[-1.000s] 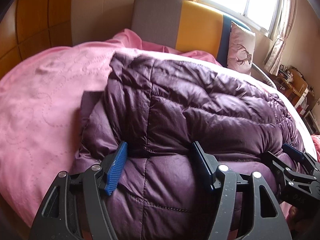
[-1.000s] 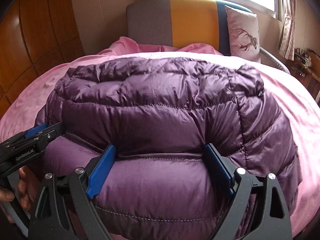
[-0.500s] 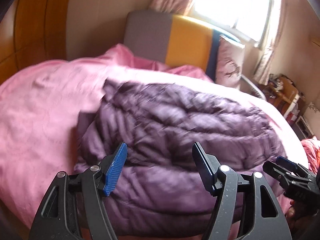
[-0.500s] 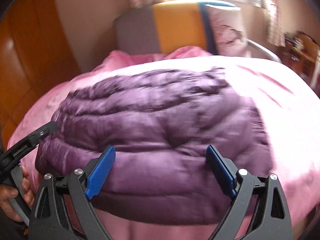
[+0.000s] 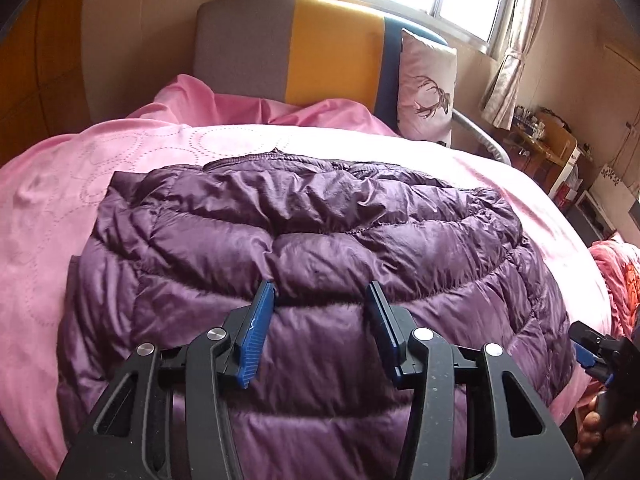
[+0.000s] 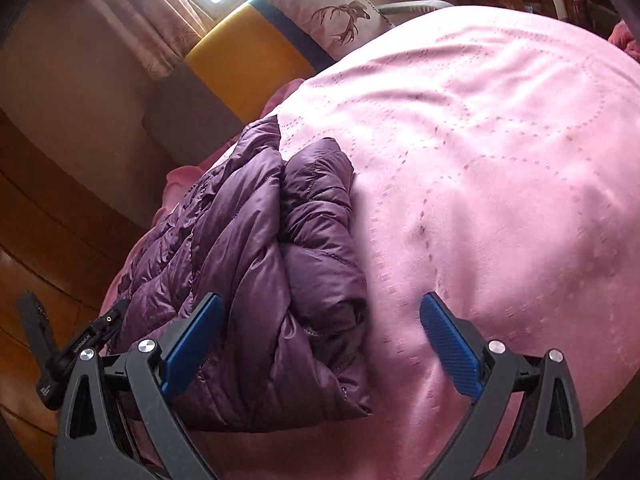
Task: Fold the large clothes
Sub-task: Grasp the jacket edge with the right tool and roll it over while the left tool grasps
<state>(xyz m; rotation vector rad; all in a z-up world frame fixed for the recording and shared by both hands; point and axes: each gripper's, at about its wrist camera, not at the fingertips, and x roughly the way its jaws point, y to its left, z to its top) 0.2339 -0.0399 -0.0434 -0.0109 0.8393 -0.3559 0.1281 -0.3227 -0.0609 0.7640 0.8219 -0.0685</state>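
Observation:
A purple quilted down jacket (image 5: 312,248) lies folded in a thick stack on the pink bedspread (image 5: 60,208). My left gripper (image 5: 322,294) is open, its blue fingertips resting on or just over the jacket's near folded edge, holding nothing. In the right wrist view the jacket (image 6: 248,264) lies at the left, seen from its right end. My right gripper (image 6: 320,312) is open and empty, its jaws wide apart over the jacket's right end and the bedspread (image 6: 500,168). The right gripper also shows at the left view's right edge (image 5: 600,350).
A grey, yellow and blue headboard (image 5: 304,48) and a deer-print pillow (image 5: 428,88) stand at the far end of the bed. Wooden wall panels (image 6: 48,208) are on the left. A desk with clutter (image 5: 548,144) and red bedding (image 5: 616,276) are at the right.
Both grippers let go of the jacket's fold and pulled back. The right gripper swung right, now over the jacket's right end. The left gripper's jaws have narrowed somewhat. The jacket lies folded flat.

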